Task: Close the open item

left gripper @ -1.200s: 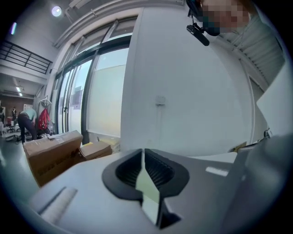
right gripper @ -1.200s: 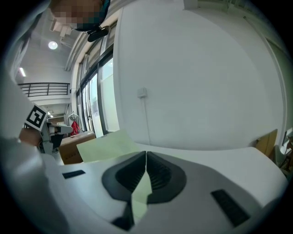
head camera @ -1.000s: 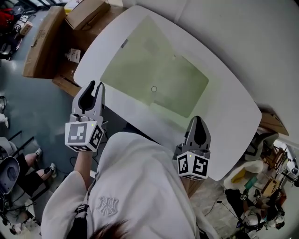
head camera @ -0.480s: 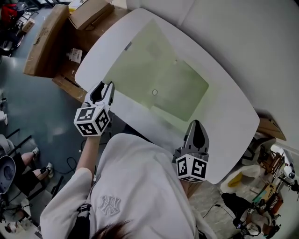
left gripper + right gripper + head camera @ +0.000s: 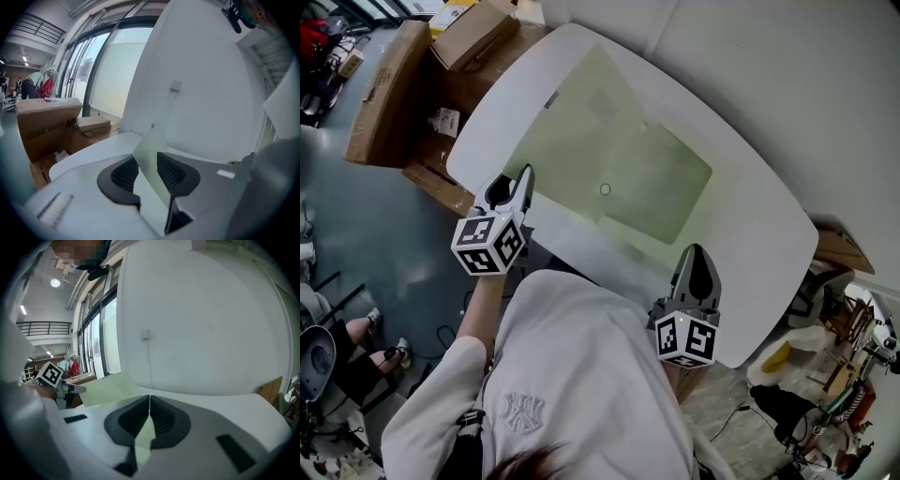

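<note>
Item: the pale green folder [image 5: 609,159] lies spread open on the white table [image 5: 759,234], with its two leaves side by side, left and right.
Left gripper [image 5: 517,176]: you hold it at the folder's near-left corner. Its jaws have just been opening and stand apart. The left leaf's edge runs between them, but neither pad presses on it.
Right gripper [image 5: 696,251]: it sits over the table's near edge, just near of the right leaf. Its jaws are together, with nothing visibly caught between them.
Done: the approach only, by my judgement. Neither leaf is folded over the other.
Uncertain: I cannot tell whether the left leaf is lifted off the table at all.
Left to do: you have yet to clamp one leaf, swing it across onto the other and lay it flat.
Stage: early; the folder is fully open.
</note>
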`<state>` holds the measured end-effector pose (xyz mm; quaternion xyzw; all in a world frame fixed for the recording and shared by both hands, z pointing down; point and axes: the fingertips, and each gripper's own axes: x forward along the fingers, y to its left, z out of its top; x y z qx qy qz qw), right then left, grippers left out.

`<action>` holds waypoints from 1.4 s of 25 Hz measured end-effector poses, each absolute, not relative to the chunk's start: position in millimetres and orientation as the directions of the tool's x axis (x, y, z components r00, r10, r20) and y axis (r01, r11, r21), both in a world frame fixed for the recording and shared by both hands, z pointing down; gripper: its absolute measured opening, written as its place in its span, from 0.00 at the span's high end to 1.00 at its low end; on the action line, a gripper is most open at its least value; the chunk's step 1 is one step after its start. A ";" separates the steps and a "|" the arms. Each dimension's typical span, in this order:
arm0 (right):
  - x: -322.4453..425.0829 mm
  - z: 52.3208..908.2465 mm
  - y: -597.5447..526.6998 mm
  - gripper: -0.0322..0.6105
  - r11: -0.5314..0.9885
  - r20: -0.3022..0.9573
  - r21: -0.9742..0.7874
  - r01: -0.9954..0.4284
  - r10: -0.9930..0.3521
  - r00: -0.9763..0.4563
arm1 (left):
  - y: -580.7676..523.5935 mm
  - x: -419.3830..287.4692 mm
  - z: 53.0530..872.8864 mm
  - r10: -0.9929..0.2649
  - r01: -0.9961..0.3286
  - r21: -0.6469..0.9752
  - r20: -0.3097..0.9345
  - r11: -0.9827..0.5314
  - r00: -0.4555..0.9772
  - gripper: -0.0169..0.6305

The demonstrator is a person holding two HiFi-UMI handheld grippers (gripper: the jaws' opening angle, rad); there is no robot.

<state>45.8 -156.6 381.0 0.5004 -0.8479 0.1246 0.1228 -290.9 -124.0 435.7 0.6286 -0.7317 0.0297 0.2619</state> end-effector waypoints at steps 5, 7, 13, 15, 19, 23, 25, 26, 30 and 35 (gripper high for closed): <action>48.8 380.9 -156.4 0.93 0.456 0.334 -0.089 -0.885 -0.824 -0.458 | -126.3 -289.5 432.4 -0.909 -0.935 0.290 0.410 0.203 -0.070 0.78; 49.2 380.5 -156.4 0.93 0.454 0.331 -0.090 -0.887 -0.826 -0.456 | -126.3 -289.9 430.4 -0.912 -0.938 0.280 0.402 0.205 -0.080 0.84; 48.8 381.0 -153.8 0.94 0.451 0.332 -0.090 -0.888 -0.827 -0.454 | -126.1 -284.1 424.4 -0.923 -0.943 0.275 0.379 0.188 -0.073 0.91; 48.3 381.3 -154.1 0.93 0.451 0.333 -0.090 -0.888 -0.827 -0.454 | -127.5 -279.3 421.2 -0.927 -0.944 0.280 0.369 0.177 -0.064 0.92; 47.0 379.5 -153.5 0.93 0.451 0.325 -0.094 -0.888 -0.829 -0.455 | -129.7 -269.7 413.7 -0.938 -0.945 0.291 0.345 0.152 -0.044 0.94; 48.3 377.6 -151.9 0.93 0.446 0.323 -0.097 -0.890 -0.832 -0.452 | -130.5 -261.2 406.8 -0.945 -0.946 0.299 0.327 0.127 -0.023 0.95; 47.8 378.0 -150.3 0.93 0.444 0.325 -0.096 -0.891 -0.832 -0.450 | -129.4 -258.8 404.5 -0.947 -0.946 0.303 0.321 0.117 -0.015 0.95; 47.8 378.2 -149.5 0.93 0.443 0.326 -0.096 -0.891 -0.832 -0.449 | -128.8 -257.3 403.4 -0.948 -0.946 0.304 0.318 0.113 -0.011 0.95; 48.9 377.3 -149.2 0.93 0.436 0.324 -0.097 -0.895 -0.836 -0.443 | -130.1 -248.7 398.7 -0.952 -0.953 0.292 0.306 0.087 0.007 0.95; 50.9 373.6 -147.2 0.93 0.427 0.315 -0.098 -0.899 -0.844 -0.434 | -131.5 -238.0 392.4 -0.955 -0.964 0.260 0.296 0.051 0.029 0.96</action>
